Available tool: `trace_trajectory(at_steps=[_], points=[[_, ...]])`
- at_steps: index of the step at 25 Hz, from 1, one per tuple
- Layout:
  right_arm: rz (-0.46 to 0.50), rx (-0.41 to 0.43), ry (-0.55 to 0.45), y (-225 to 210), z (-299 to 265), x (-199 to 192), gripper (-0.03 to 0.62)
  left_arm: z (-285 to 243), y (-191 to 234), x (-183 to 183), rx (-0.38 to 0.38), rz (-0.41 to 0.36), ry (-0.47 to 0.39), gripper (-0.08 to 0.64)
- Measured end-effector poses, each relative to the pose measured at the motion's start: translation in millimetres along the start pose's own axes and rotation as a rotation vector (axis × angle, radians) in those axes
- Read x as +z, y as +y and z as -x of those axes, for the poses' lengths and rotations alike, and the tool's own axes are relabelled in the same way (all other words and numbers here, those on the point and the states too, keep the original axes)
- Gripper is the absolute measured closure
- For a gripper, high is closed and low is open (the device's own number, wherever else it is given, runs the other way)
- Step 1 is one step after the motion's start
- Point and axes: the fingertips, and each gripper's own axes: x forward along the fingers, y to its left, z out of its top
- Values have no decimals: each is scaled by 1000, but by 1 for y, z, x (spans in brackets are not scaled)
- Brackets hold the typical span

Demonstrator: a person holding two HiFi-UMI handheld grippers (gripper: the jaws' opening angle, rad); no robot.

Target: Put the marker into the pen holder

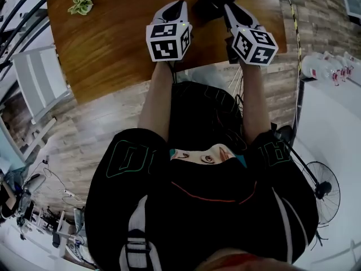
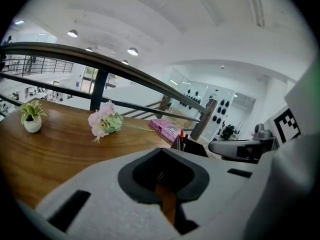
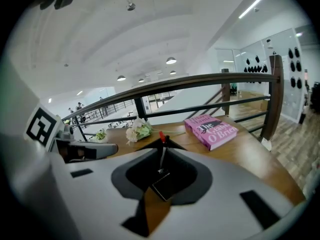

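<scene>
Wooden table [image 1: 113, 44]: small potted plant [image 1: 82, 3] at far left. Left gripper [image 2: 161, 150] near centre, jaws pressed together, nothing between them. Black pen holder [image 1: 207, 5] just right of it, farther back; red-capped marker [image 3: 161, 135] stands upright inside. Right gripper [image 3: 161, 152] beside the holder, jaws likewise closed, empty

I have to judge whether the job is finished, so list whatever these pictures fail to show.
- Marker: the right gripper view shows only its red tip and thin shaft. The right gripper hides the rest with its own body, so depth is unclear.
- Pen holder: in the head view it sits partly behind the right gripper, and its inside is too dark.
- Pink book: lies beyond the head view's top edge.
</scene>
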Motion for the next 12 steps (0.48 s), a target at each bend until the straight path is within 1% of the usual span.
trace_trajectory(at_steps=[5,9,12], points=[[1,-15,-39,-5,2,11,560,2,4,5,19,18,-25,551],[-22,-4,-97,-13,6,30,586,5,-1,25,37,-3,-69,552],[-41,19,-155,-17,10,46,586,8,-5,41,47,-29,-103,551]])
